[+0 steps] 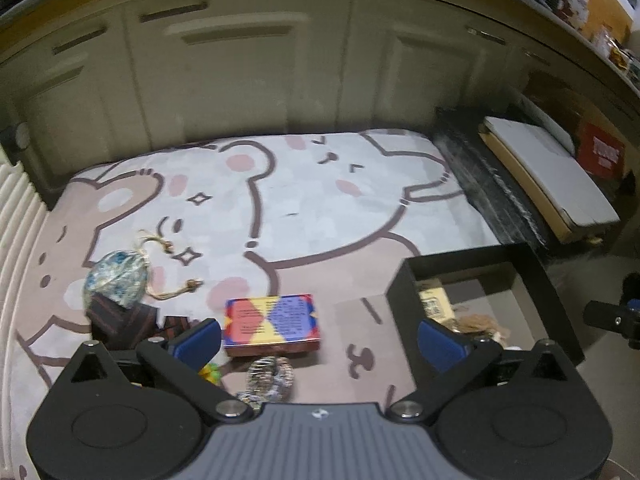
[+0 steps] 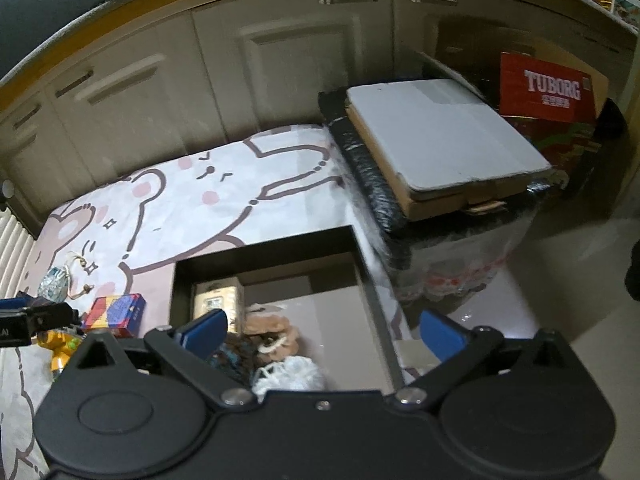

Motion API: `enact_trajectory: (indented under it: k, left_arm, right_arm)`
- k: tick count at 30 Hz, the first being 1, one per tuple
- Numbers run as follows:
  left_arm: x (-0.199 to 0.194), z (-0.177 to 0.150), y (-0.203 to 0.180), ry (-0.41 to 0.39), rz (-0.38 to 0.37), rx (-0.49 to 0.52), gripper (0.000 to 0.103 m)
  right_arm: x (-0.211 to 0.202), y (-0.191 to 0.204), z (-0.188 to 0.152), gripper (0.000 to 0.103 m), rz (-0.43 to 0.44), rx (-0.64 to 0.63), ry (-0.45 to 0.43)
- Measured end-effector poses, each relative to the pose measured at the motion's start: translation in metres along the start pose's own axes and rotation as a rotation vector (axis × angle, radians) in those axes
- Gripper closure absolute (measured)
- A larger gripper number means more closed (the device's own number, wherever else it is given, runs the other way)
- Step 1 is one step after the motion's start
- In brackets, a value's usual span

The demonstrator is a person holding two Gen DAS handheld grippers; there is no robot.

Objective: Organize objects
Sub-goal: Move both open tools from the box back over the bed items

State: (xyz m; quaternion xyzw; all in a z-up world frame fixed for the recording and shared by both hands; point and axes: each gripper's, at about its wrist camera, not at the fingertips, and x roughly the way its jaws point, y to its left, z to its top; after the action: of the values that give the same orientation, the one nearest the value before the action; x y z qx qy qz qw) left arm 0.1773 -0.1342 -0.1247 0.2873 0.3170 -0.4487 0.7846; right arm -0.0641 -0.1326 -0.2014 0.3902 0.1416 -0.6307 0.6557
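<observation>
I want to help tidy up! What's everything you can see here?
Bin: one, black, on the mat's right side.
Card box: one, red, blue and yellow, on the mat left of the bin.
Pouch: one, blue-white with tan cords, far left on the mat.
Yarn: one white bundle, inside the bin.
Plush toy: one, brown, inside the bin.
Mat: one, pink and white bears.
Flat carton: one, white-topped, right of the mat.
Left gripper: jaws open.
Right gripper: jaws open, over the bin.
</observation>
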Motion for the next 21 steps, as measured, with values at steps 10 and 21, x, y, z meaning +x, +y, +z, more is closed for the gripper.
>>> enact_trajectory:
  k: [10,21]
  left_arm:
    - [-0.009,-0.002,0.054,-0.003,0.063,-0.081,0.000]
    - [-0.017,-0.012,0.111,-0.004,0.124,-0.186,0.000]
  right_arm:
    - [0.015,0.055,0.006,0.000,0.062,-0.075,0.015]
    - [0.027,0.121,0.008,0.000,0.228,-0.169,0.078]
